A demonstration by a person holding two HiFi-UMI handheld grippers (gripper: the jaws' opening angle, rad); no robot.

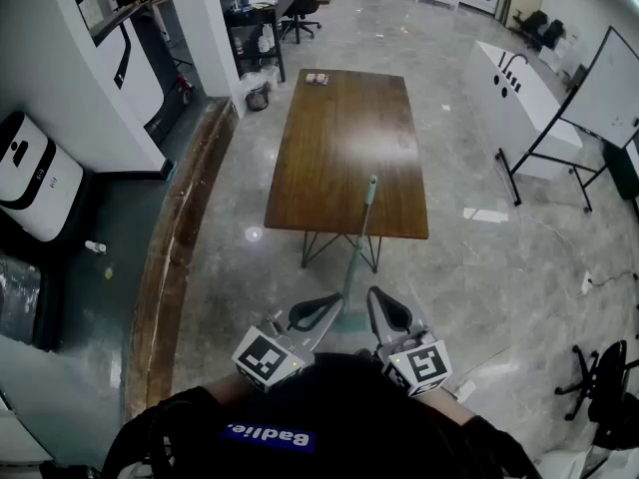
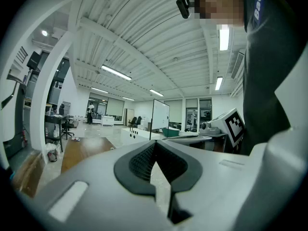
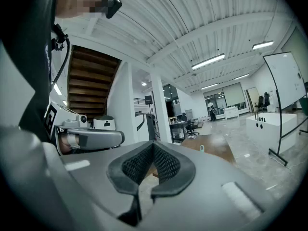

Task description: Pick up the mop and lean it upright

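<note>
The mop (image 1: 358, 240) has a pale green handle that stands tilted, its top resting against the near edge of the brown table (image 1: 344, 148). Its teal head (image 1: 346, 319) is on the floor, partly hidden between my grippers. My left gripper (image 1: 334, 300) is just left of the handle's foot and my right gripper (image 1: 373, 292) just right of it. Both are shut and hold nothing. In the left gripper view the jaws (image 2: 155, 144) meet at the tip. The right gripper (image 3: 154, 144) also shows its jaws touching, with the handle's top (image 3: 202, 148) beyond them.
A whiteboard on a black stand (image 1: 589, 98) and a white counter (image 1: 509, 88) are at the right. A white pillar (image 1: 205, 28) and a curved wooden step (image 1: 175, 247) run along the left. Office chairs (image 1: 599, 387) stand at the lower right. The floor is polished stone.
</note>
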